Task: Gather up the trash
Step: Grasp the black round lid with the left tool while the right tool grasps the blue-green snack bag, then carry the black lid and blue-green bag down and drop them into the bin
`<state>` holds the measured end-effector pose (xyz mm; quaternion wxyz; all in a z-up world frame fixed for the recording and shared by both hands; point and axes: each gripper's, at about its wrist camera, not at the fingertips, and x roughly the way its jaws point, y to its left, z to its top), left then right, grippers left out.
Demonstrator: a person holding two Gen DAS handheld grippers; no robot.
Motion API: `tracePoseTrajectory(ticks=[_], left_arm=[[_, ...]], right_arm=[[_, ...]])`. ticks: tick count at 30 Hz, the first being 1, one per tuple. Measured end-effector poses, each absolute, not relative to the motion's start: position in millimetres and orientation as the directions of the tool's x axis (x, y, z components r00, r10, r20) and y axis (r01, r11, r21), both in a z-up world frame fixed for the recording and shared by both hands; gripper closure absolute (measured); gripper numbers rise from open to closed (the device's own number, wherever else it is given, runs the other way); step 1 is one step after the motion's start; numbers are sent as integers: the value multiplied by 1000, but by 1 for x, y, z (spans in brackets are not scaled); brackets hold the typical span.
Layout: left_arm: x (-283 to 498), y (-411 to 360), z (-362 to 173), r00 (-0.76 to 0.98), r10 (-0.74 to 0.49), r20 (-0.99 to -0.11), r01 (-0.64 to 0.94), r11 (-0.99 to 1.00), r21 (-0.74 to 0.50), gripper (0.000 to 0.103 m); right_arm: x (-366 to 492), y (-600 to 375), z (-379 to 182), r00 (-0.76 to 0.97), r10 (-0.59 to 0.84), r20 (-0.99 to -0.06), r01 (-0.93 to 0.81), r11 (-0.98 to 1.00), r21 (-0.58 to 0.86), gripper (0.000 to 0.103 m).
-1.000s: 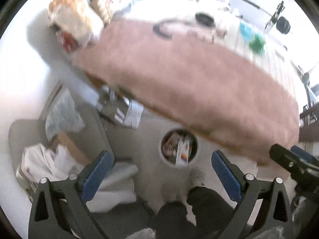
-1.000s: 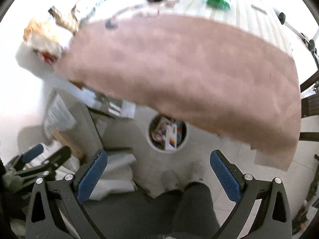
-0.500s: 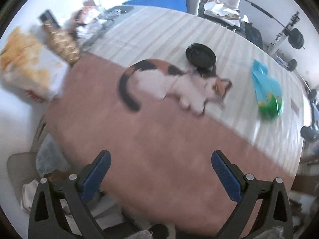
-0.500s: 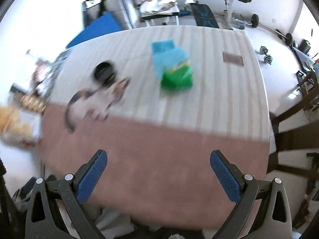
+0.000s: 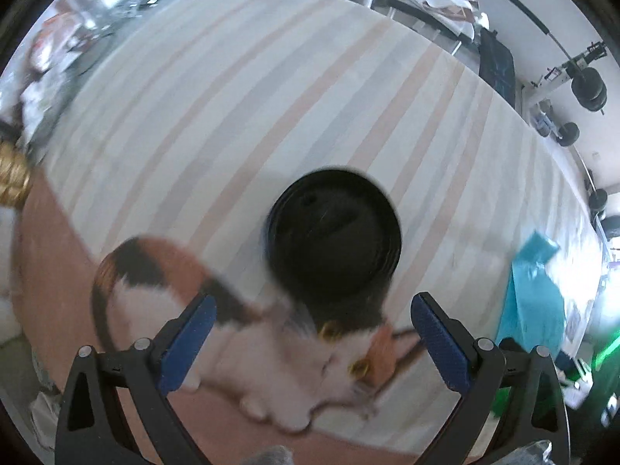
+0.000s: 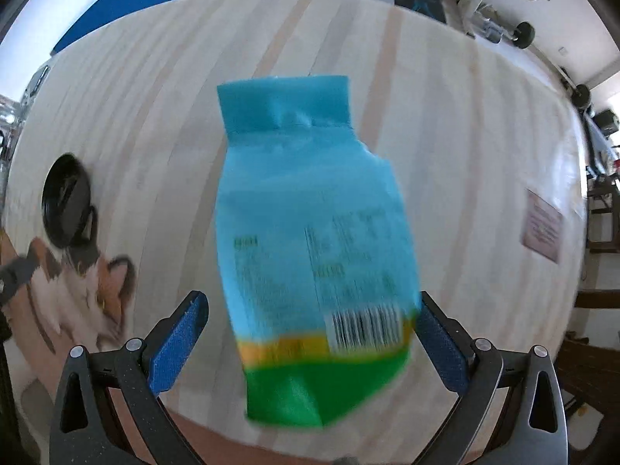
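Note:
A round black plastic lid point(image 5: 333, 232) lies on the striped tablecloth point(image 5: 232, 97), just ahead of my open left gripper point(image 5: 314, 343). It partly covers a printed calico cat picture point(image 5: 271, 345) on the cloth. A flat blue and green snack bag point(image 6: 314, 240) with a barcode lies on the table. My open right gripper point(image 6: 306, 343) is over its lower end, fingers either side, not touching it. The lid also shows at the left of the right wrist view point(image 6: 66, 205), and the bag at the right of the left wrist view point(image 5: 534, 294).
Cluttered items point(image 5: 50, 50) and a gold object point(image 5: 11, 174) sit at the table's far left. A small pinkish card point(image 6: 542, 228) lies at the table's right. Gym weights point(image 6: 519, 4) and a blue mat point(image 6: 128, 4) stand beyond the table.
Both grippers have swung up from the floor bin and over the table. The left has closed in on the black lid, the right on the blue and green bag. Both stayed open.

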<state>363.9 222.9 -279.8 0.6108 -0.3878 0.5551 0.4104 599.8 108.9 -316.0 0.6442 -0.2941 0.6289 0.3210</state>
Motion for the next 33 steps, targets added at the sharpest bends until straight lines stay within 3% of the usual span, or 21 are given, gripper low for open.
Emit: tracePoseTrajectory(ticks=[3, 10, 11, 12, 13, 23, 33], left_arm=[[380, 233, -291, 27, 52, -998, -923, 385, -5, 0], [395, 242, -311, -18, 54, -998, -894, 446, 41, 1], [395, 241, -312, -24, 61, -998, -893, 448, 49, 3], [394, 239, -311, -17, 71, -997, -891, 451, 47, 14], [394, 238, -310, -12, 77, -997, -891, 452, 45, 14], [364, 187, -274, 17, 171, -985, -876, 478, 68, 17], [320, 117, -233, 60, 276, -959, -864, 495, 89, 17]], right_arm=[[610, 119, -325, -16, 49, -999, -772, 634, 43, 6], [616, 144, -337, -15, 35, -999, -783, 621, 34, 7], [614, 147, -338, -8, 31, -999, -787, 616, 25, 7], [614, 148, -338, -1, 28, -1000, -790, 613, 18, 8], [613, 150, -338, 11, 25, -1000, -793, 609, 6, 9], [587, 121, -317, 37, 86, -996, -788, 615, 24, 32], [561, 74, -282, 3, 179, -984, -773, 624, 111, 34]])
